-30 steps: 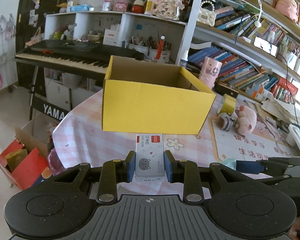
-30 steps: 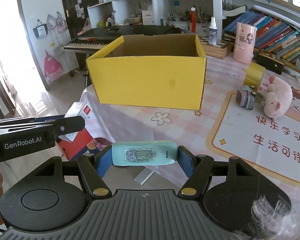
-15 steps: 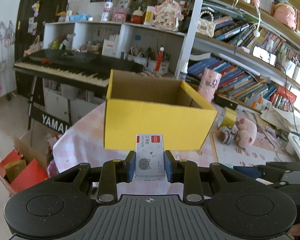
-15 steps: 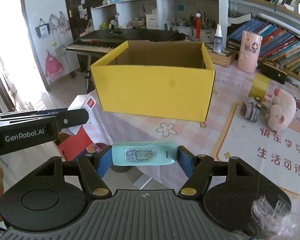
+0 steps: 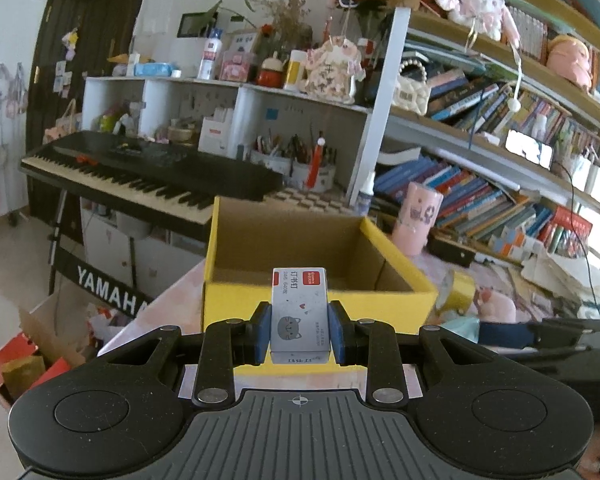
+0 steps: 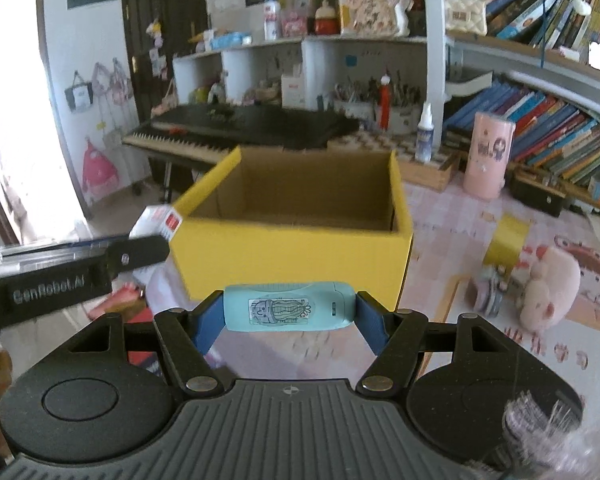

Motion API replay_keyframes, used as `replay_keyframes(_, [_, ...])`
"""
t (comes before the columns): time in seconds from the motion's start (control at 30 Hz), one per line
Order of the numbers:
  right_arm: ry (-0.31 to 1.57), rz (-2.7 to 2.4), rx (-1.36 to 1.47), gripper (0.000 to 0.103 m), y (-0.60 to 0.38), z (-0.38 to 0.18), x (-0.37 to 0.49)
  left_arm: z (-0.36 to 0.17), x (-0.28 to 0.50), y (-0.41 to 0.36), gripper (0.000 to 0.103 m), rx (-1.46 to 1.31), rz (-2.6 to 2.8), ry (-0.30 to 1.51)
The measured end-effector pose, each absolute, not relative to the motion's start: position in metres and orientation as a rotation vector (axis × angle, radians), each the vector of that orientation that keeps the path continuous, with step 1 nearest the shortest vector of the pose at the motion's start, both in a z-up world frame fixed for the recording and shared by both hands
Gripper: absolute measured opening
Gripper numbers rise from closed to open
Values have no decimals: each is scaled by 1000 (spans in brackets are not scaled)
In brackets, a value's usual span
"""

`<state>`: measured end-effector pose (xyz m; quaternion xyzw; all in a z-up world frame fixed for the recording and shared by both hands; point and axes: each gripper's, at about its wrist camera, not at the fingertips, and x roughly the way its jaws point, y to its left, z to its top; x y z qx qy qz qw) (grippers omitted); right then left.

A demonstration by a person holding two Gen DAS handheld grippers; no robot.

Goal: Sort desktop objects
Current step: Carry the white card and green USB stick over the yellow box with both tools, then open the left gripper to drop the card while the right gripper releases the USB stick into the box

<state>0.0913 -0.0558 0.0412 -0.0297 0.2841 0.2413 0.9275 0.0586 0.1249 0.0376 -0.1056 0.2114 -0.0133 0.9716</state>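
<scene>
A yellow cardboard box (image 5: 316,304) (image 6: 300,252) stands open-topped on the pink checked table, its brown inside showing nothing. My left gripper (image 5: 299,334) is shut on a small grey staple box (image 5: 299,312) with a cat drawing and a red label, held upright just before the yellow box's near wall. My right gripper (image 6: 290,314) is shut on a teal stapler (image 6: 288,307) with a cactus sticker, held crosswise in front of the same box. In the right wrist view the left gripper (image 6: 156,236) reaches in from the left with the staple box (image 6: 158,220) at its tip.
On the table right of the box lie a yellow tape roll (image 6: 506,240), a pink plush pig (image 6: 548,288) and a small grey object (image 6: 486,294). A pink cup (image 6: 487,154) and spray bottle (image 6: 425,132) stand behind. A keyboard (image 5: 148,172) and bookshelves fill the back.
Both grippers have risen with their loads and come closer to the yellow box, so its open inside now shows over the near wall. Neither grip has changed.
</scene>
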Motion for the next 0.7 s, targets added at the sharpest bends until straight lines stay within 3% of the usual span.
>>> replay_keyframes(0.7, [533, 533, -71, 67, -63, 62, 218, 24, 162, 108, 29, -154, 32, 476])
